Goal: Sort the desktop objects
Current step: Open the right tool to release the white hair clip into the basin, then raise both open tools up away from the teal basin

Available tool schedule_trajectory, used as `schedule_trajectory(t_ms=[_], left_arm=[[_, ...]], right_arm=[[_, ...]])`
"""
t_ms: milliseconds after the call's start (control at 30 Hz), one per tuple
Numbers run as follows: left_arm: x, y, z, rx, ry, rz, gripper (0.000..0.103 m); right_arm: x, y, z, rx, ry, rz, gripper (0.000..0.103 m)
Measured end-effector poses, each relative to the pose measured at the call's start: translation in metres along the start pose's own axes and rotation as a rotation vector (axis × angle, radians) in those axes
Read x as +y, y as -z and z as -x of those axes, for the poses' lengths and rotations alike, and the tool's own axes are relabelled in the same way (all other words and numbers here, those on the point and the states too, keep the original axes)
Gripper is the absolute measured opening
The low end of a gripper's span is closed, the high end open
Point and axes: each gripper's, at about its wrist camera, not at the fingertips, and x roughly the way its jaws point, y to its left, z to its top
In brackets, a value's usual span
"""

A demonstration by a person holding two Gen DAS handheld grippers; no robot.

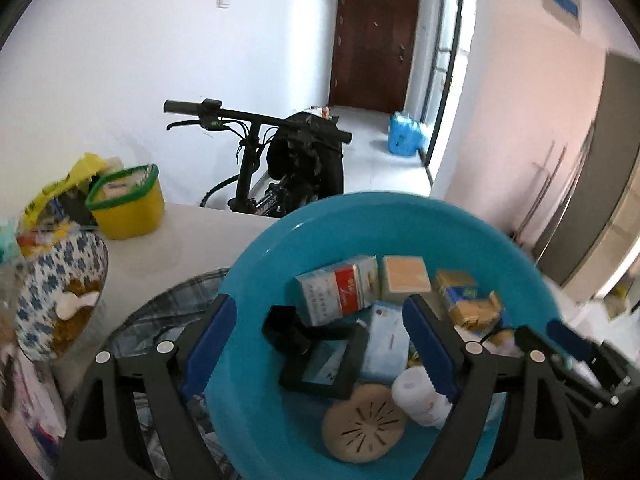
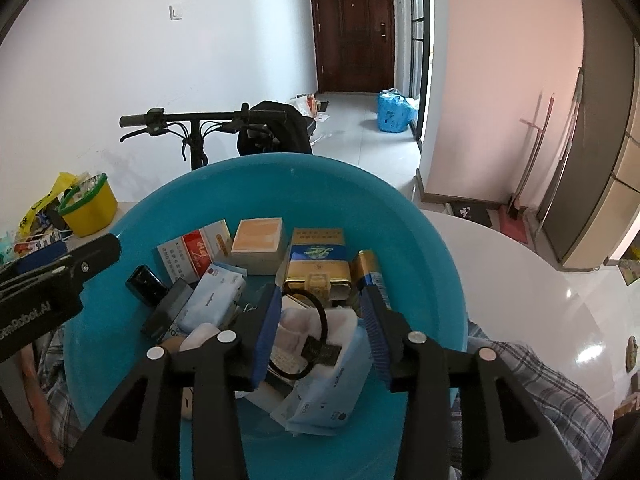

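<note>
The right claw point(image 2: 322, 330) hangs over the blue basin point(image 2: 260, 184) with its jaws partly apart, and between them lie a black hair tie point(image 2: 320, 312) and a white tissue pack point(image 2: 320, 392); the pads seem not to press on either, so I judge nothing is held. The left claw point(image 1: 316, 344) stands wide above the same basin point(image 1: 280, 232), with nothing gripped; under it I see a black framed item point(image 1: 320, 364), a round beige disc point(image 1: 364, 424) and a white bottle point(image 1: 420, 396). Further inside the basin lie a red and white box point(image 2: 196, 254), a beige box point(image 2: 258, 244), a gold and blue tin point(image 2: 318, 268) and a battery point(image 2: 372, 272), all close together and partly leaning on each other. The basin rests on a white desk point(image 2: 500, 248), with checked cloth point(image 2: 532, 380) under its near side. Outside it, at the far left of the desk, stand a yellow tub with a green rim point(image 1: 128, 204), a yellow bag point(image 1: 68, 188) and a blue patterned bowl with food and a spoon point(image 1: 60, 300). In my judgement the sorting is far along: most small things are collected in the basin, while the pile at the left, if it belongs to the task, is left to do.
</note>
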Motion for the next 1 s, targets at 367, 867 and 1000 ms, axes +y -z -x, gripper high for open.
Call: schedule_trajectory(t_ms=[367,867,1000], left_arm=[[-0.005,-0.007,0.016,-0.122,-0.014,-0.143,0.087],[-0.001,-0.009,0.064,-0.298,-0.010,-0.112,0.103],[-0.004,-0.008,0.081,-0.317,0.023,-0.119,0.103]], right_arm=[[-0.003,-0.005,0.007,-0.038,0.033,-0.014,0.072],[-0.010,-0.015,0.029,-0.106,0.155,-0.011,0.096],[-0.006,-0.020,0.056,-0.180,0.157,0.005,0.096]])
